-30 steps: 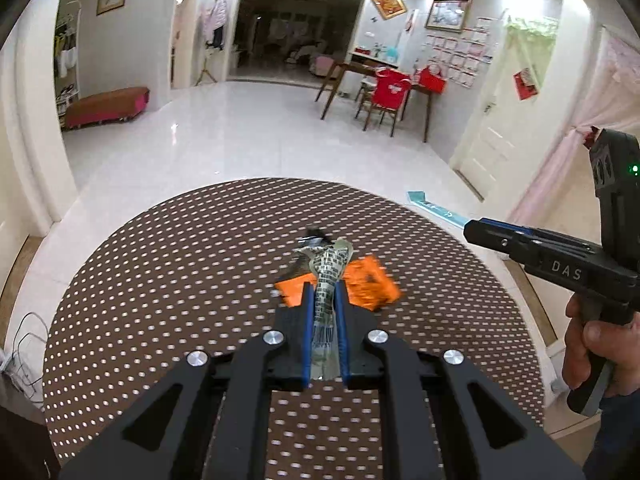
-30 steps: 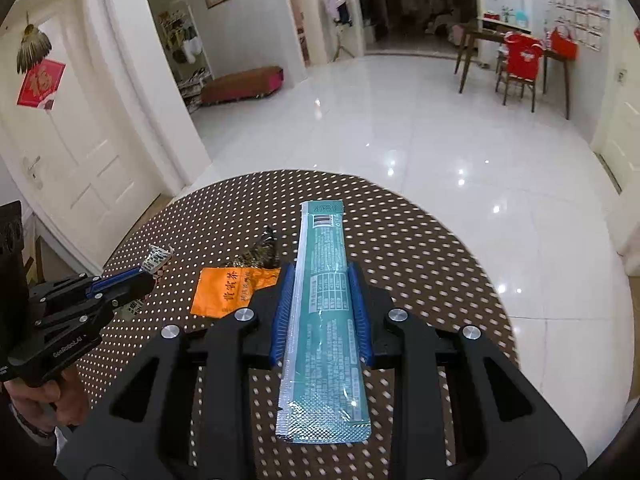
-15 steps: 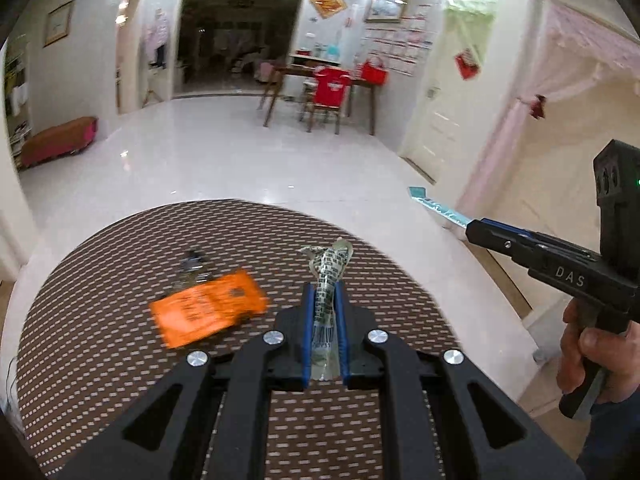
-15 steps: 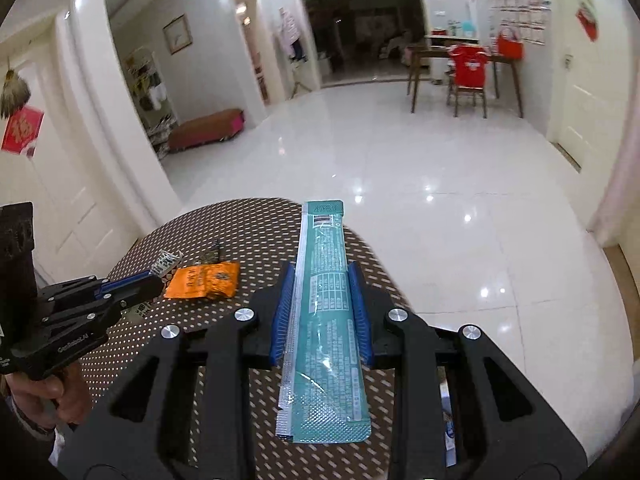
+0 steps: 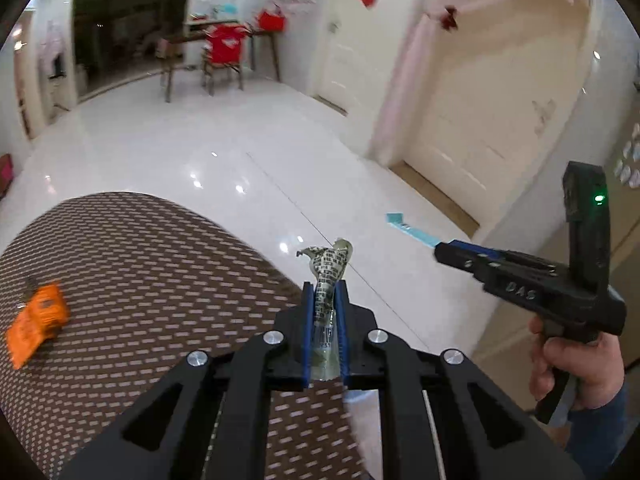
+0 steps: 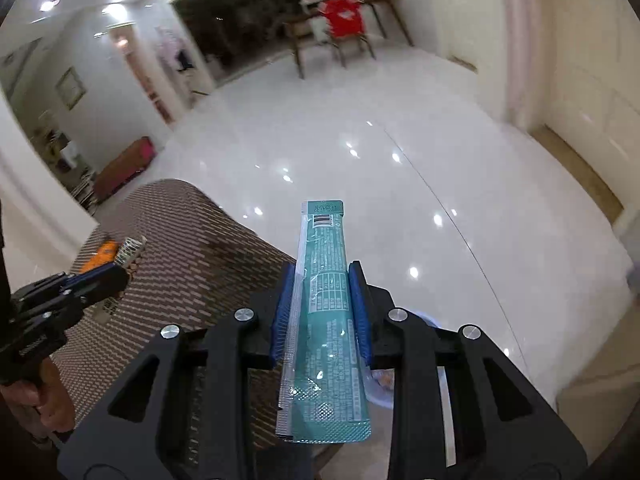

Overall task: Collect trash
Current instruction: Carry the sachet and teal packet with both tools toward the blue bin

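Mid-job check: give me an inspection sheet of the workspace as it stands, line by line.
Surface: round table with a brown dotted cover.
Job's things: orange packet lying on the table; crumpled printed wrapper and long teal sachet both held off the table.
Clutter: a small dark item beside the orange packet, too blurred to name.
Grippers: left gripper shut on the crumpled printed wrapper; right gripper shut on the long teal sachet.
Cables: nothing seen.
Surroundings: glossy white floor, white doors, wooden table with a red-covered chair in the distance.
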A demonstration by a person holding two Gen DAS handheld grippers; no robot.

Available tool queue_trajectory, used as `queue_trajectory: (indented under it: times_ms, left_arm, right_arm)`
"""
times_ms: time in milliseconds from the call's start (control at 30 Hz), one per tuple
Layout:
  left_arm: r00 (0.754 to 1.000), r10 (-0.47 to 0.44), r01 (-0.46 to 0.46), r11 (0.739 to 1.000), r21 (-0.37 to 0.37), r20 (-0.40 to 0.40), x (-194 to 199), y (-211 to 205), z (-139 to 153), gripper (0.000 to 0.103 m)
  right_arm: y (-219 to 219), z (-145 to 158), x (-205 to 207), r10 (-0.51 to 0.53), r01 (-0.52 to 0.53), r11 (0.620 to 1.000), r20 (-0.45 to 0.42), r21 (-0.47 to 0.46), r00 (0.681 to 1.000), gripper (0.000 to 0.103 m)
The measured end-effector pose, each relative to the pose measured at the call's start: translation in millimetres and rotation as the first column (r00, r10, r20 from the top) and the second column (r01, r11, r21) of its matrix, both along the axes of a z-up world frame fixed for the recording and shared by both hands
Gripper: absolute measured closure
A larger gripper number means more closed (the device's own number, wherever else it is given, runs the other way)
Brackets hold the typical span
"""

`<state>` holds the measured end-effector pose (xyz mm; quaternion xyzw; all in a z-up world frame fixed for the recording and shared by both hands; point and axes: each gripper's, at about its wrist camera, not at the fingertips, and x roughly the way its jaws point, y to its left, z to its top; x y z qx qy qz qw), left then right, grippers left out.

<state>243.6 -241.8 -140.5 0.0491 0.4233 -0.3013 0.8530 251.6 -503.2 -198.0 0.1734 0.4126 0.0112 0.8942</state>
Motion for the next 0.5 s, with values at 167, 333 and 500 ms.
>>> queue_trajectory:
  times_ms: [167,333,500]
  left_arm:
    - [0.993,-0.081,0.087,0.994,0.067,-0.083,5,-48,-30,0.093]
    - [0.975,-0.126,0.152,0.979,0.133,-0.183,14,-82,-66,0.093]
    - [0.958,-0.129,0.176,0.970,0.170,-0.257,30,-107,-91,0.085]
  right_arm:
    - [-22,-27,-3,-0.052,0.055,0.997,-0.069,0.048,0.996,0.075]
    - [-36,-51,-2,-0.077,0.089,0.992,-0.137,0.090,0.988,0.075]
    - [-48,-70,6,-0.089,0.113,0.985,-0.176,0.131,0.980,0.074]
